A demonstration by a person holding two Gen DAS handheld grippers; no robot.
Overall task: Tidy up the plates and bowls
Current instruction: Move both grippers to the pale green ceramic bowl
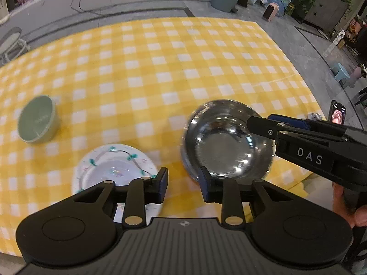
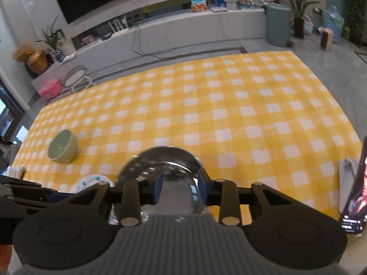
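A shiny steel bowl [image 1: 227, 139] sits on the yellow checked cloth near the table's front edge. My left gripper [image 1: 183, 183] is open; its right finger reaches the bowl's near rim, and only cloth shows between its pads. My right gripper [image 2: 181, 185] is open too, its blue pads astride the bowl [image 2: 167, 160] without pressing it. In the left wrist view it comes in from the right over the bowl's right rim. A white plate [image 1: 114, 169] with a teal pattern lies left of the bowl. A pale green bowl [image 1: 37, 122] stands further left.
A phone [image 2: 357, 194] with a lit screen is propped at the table's right front corner. The yellow checked tablecloth [image 2: 229, 105] stretches away beyond the dishes. A grey bin [image 2: 277, 23] and potted plants stand on the floor behind the table.
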